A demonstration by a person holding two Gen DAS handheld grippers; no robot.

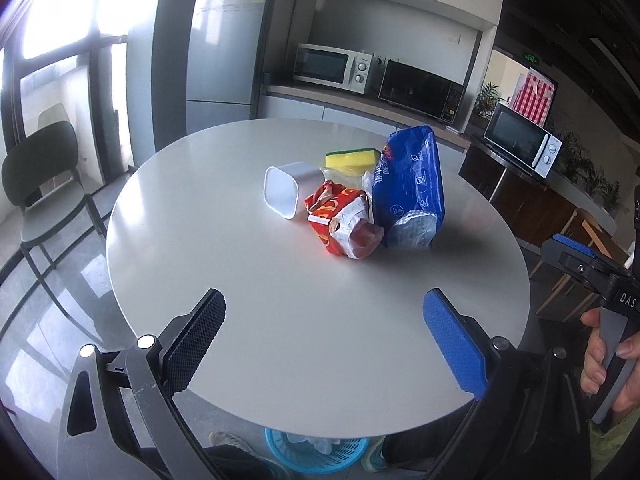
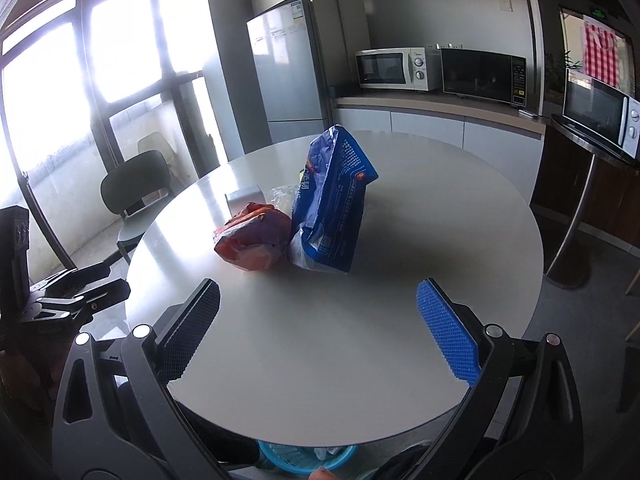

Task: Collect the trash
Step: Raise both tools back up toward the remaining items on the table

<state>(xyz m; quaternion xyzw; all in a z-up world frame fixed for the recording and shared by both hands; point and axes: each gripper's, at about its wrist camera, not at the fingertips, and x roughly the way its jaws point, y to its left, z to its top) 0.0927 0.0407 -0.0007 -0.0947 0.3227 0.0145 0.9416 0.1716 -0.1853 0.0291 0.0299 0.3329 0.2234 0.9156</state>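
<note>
Left tool [image 1: 324, 334] and right tool [image 2: 318, 326] gape wide (both empty) above the table [image 1: 248, 264].

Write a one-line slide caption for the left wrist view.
Open left gripper faces a round table holding a blue bag, red wrapper, white cup and sponge.
</note>
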